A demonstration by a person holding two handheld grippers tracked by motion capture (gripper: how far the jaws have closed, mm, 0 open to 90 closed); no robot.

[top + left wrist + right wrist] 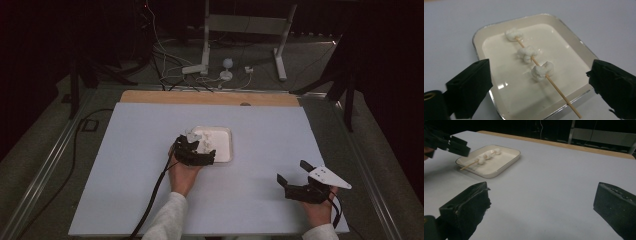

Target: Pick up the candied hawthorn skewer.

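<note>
Bare skewer (564,96) end overhangs near tray (571,102) rim; marshmallows (542,71) farther in.

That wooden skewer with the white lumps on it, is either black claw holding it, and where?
No. The wooden skewer with three white lumps lies in the shallow white tray, between the open left gripper jaws, untouched. The right gripper is open and empty.

This looks like a lab or recording studio: a pale board (150,165) covers the table, dark curtains (45,45) close off the room from nine to three o'clock, and at twelve o'clock white cables (170,65) (loosely tangled) trail round a metal stand (240,30).
</note>
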